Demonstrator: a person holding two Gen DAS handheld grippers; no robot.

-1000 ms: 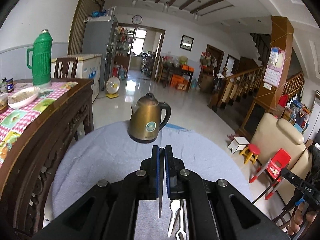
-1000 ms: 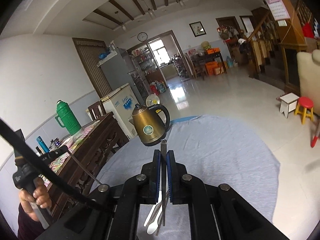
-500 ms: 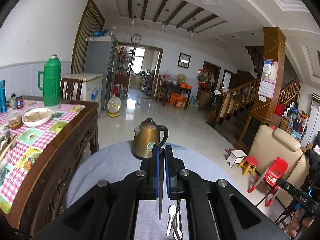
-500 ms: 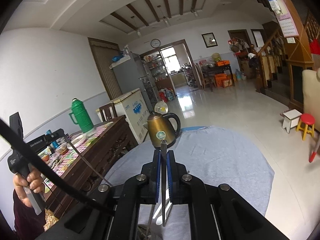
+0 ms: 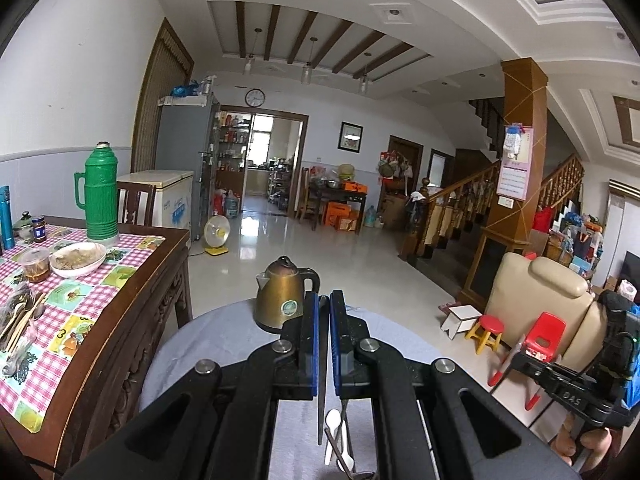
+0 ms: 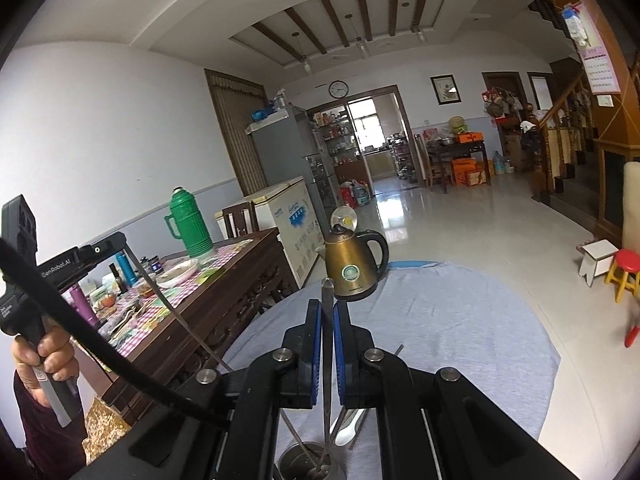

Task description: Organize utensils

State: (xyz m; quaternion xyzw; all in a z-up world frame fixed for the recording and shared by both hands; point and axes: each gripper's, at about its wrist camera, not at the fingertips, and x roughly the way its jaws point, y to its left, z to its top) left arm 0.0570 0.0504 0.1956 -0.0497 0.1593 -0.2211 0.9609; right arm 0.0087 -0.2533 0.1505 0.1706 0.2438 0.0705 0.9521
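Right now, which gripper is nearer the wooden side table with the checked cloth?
Left. The left gripper is on the side toward the wooden table; the right gripper is beyond it, farther out over the grey cloth.

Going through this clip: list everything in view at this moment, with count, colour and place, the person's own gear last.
Kettle: one, bronze, far edge of the round table.
Tablecloth: one, grey-blue, on that table.
Cup: one, metal, near edge, holding utensils.
White spoon: one, on the cloth.
Thermos: one, green, on the side table.
Bowl: one, white, beside the thermos.
Left gripper: shut on a thin metal utensil.
Right gripper: shut on a metal utensil.
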